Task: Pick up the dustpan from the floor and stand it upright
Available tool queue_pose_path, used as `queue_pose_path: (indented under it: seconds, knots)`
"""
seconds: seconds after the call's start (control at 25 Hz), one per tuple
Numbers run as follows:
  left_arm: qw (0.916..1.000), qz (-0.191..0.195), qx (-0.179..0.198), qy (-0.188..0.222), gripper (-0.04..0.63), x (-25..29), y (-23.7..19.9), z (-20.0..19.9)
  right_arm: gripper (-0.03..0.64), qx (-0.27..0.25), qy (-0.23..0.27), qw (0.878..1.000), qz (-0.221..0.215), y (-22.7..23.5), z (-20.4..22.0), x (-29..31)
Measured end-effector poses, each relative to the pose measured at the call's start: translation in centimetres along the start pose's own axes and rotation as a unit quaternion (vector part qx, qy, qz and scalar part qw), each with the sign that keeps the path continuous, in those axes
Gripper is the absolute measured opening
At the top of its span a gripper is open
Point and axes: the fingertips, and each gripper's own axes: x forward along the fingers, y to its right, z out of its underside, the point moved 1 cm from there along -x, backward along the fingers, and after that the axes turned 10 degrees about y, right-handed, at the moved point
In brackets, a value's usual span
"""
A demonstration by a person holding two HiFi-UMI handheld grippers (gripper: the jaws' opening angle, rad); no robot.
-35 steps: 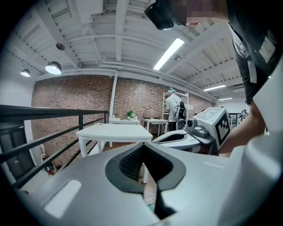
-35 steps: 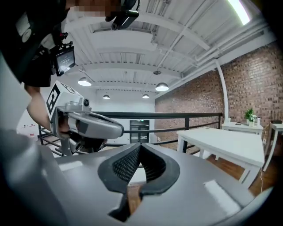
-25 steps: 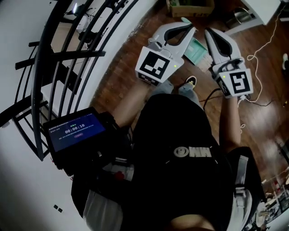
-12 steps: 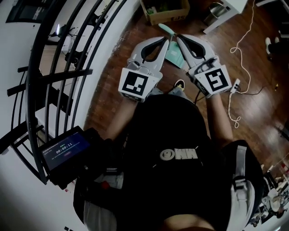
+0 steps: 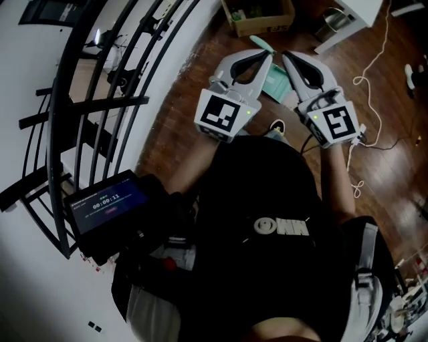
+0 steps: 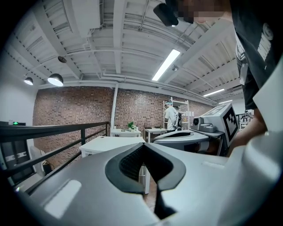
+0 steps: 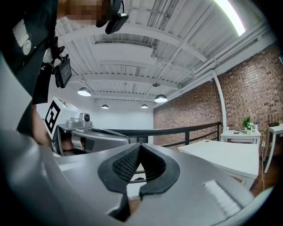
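Note:
The teal dustpan (image 5: 275, 83) lies flat on the wooden floor, its handle (image 5: 261, 43) pointing away from me, partly hidden behind both grippers. In the head view my left gripper (image 5: 269, 53) and right gripper (image 5: 287, 56) are held side by side above it, tips nearly meeting. Both are shut with nothing between the jaws. In the left gripper view the left gripper (image 6: 144, 145) has its pads closed, with the right gripper (image 6: 181, 136) beside it. In the right gripper view the right gripper (image 7: 139, 145) is also closed on nothing, and the left gripper (image 7: 95, 134) shows at its left.
A black curved railing (image 5: 100, 100) runs along the left. An open cardboard box (image 5: 261, 17) stands beyond the dustpan, with a metal bin (image 5: 329, 19) near a white table. A white cable (image 5: 374, 63) trails over the floor at right. A timer screen (image 5: 107, 202) hangs at my left side.
Both grippers stay shut and close together, with nothing taken hold of. The head view has swung a little, so the dustpan and box sit differently in the picture.

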Motion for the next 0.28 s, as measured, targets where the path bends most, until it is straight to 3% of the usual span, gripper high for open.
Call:
queue_pose_path:
  seconds: [0.28]
  knots:
    - [0.9985, 0.027, -0.002, 0.048, 0.015, 2.1, 0.8, -1.7, 0.002, -0.038, 0.001, 0.999, 0.005, 1.6, -0.5, -0.5]
